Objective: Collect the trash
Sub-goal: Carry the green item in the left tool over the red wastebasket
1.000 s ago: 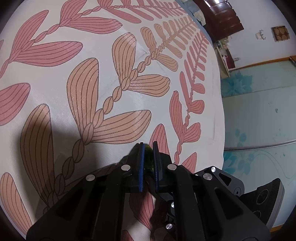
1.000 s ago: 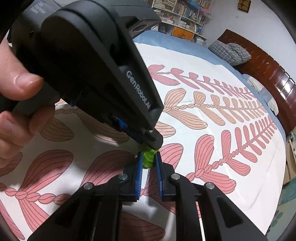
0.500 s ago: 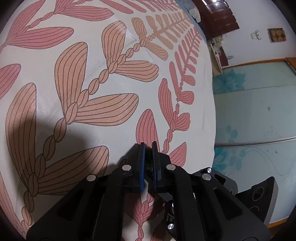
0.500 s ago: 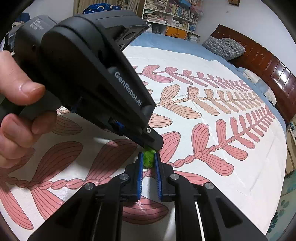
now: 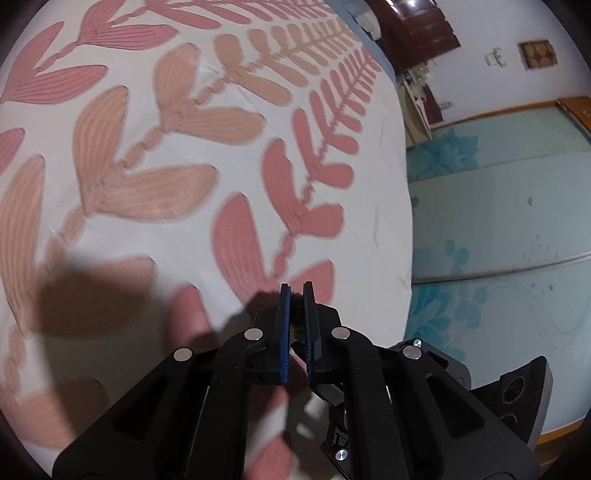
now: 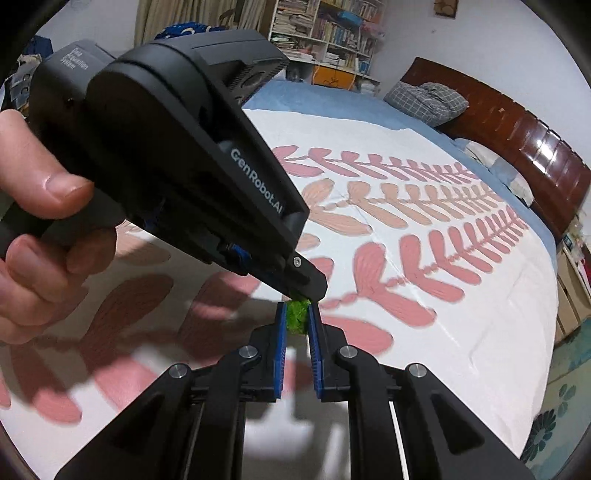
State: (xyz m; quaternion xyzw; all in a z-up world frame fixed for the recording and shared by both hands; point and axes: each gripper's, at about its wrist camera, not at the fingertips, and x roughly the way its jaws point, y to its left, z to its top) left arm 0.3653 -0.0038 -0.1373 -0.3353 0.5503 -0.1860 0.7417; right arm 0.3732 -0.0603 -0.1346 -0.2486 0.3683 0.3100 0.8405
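Observation:
A small crumpled green scrap is pinched between the blue pads of my right gripper. My left gripper is shut on the same green scrap, seen dark between its pads. In the right wrist view the left gripper's black body, held by a hand, comes in from the upper left, and its tip meets the scrap from above. Both grippers hold the scrap above a white bedspread with pink and tan leaf prints.
The bed's edge drops to a pale blue floral floor on the right. A dark wooden headboard, a checked pillow and bookshelves lie at the far side.
Both grippers, still shut on the green scrap, have lifted up and away from the bedspread together; the bed pattern has slid and blurred beneath them.

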